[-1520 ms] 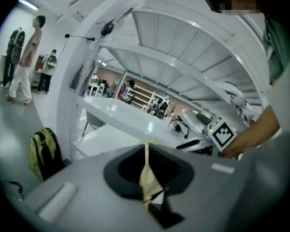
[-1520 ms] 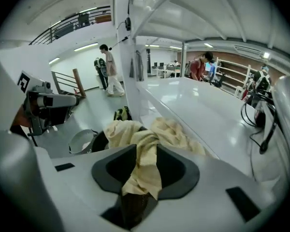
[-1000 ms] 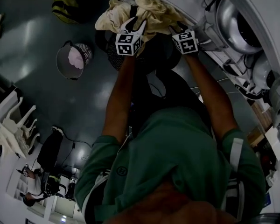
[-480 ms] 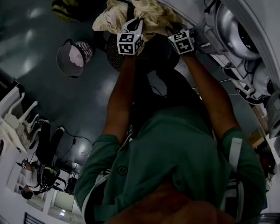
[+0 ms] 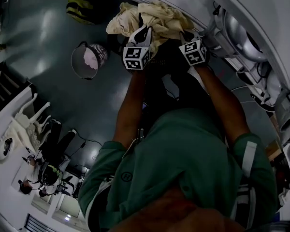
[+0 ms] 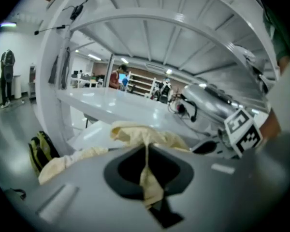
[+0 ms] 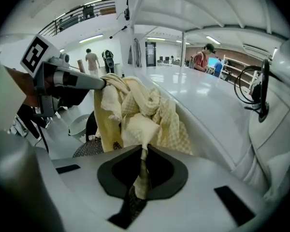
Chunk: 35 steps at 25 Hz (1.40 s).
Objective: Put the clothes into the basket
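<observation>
On left gripper (image 6: pixel 147 170), jaws just closed, pinching a fold of pale yellow clothes (image 6: pixel 135 132) at table (image 7: pixel 203 95) edge. Same on right gripper (image 7: pixel 141 175)

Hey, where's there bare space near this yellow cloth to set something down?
The white tabletop beyond the yellow cloth is bare, up to the cables. The grey floor left of the round basket is open. It is crowded where the left gripper and right gripper have just been closing their jaws onto the cloth.
</observation>
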### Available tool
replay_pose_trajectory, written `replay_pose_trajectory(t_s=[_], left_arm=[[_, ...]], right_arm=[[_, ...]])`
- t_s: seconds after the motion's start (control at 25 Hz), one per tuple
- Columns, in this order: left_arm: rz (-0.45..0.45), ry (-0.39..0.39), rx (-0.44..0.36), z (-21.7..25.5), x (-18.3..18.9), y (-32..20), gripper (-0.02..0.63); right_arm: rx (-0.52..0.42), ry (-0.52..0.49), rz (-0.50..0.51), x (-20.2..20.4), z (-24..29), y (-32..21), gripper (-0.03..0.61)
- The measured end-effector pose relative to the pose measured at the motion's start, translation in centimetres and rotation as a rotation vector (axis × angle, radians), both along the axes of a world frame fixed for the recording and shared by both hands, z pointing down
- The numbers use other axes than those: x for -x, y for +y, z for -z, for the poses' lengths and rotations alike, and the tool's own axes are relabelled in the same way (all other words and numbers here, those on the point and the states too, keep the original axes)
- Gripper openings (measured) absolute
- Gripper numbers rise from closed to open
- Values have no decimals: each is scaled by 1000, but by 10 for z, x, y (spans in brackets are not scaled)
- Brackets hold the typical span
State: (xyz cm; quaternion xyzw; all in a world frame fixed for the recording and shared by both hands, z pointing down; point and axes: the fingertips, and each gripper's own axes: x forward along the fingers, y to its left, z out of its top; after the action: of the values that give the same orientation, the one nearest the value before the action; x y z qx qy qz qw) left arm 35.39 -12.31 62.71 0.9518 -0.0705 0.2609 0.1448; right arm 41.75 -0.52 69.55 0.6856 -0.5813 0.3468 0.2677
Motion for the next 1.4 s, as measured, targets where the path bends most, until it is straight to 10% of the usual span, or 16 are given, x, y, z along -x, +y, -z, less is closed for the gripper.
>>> replay_pose_trajectory(t_s=[0.84, 1.4], left_arm=[[137, 352, -214, 210, 102, -49, 17], [306, 492, -338, 329, 323, -191, 17]], right_arm=[[-613, 41, 98, 72, 251, -82, 15], [-823, 6, 308, 268, 403, -249, 15]])
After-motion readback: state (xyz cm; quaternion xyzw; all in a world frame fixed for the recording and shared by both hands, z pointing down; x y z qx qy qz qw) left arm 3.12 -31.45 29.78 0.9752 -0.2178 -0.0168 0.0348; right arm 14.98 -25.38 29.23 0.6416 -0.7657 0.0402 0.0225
